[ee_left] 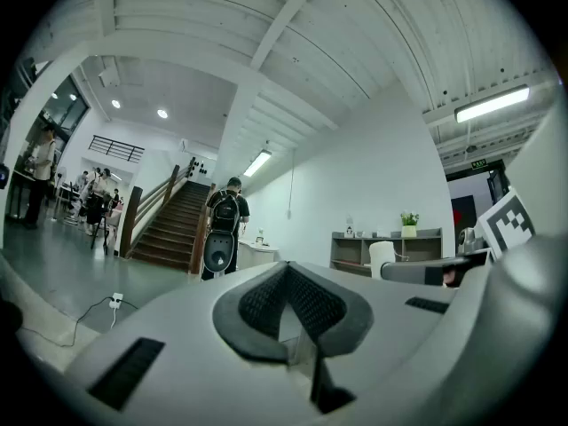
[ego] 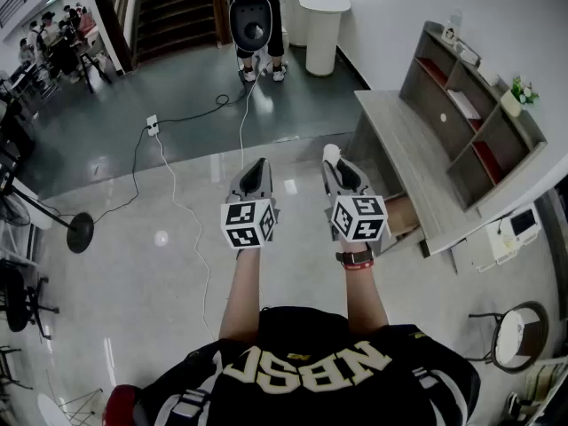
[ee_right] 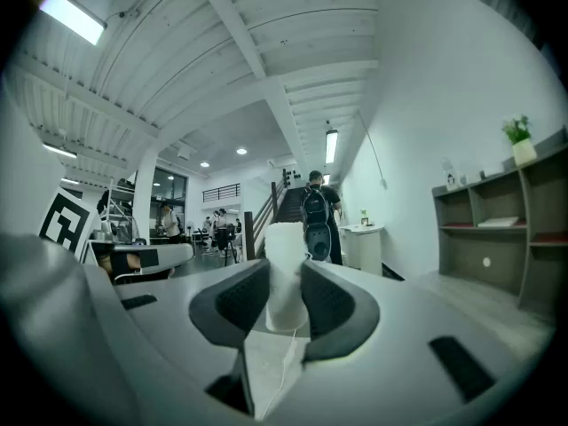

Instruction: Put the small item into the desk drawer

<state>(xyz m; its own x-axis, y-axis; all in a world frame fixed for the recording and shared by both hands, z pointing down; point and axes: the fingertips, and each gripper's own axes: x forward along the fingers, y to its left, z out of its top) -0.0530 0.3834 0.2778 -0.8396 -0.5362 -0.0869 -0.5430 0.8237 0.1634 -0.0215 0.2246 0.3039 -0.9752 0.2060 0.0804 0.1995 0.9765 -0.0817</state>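
A small white cylinder stands upright between the dark pads of my right gripper, which is shut on it. In the head view the right gripper hangs over the floor just left of the grey wooden desk, the white cylinder poking out at its tip. Under the desk's front edge a brown drawer stands pulled out, to the right of my right wrist. My left gripper is level beside the right one. Its jaws are shut with nothing between them.
A shelf unit with a small plant stands on the desk's far side. A person with a backpack stands ahead by a white round counter. A power strip and cables lie on the glossy floor; a stand base sits left.
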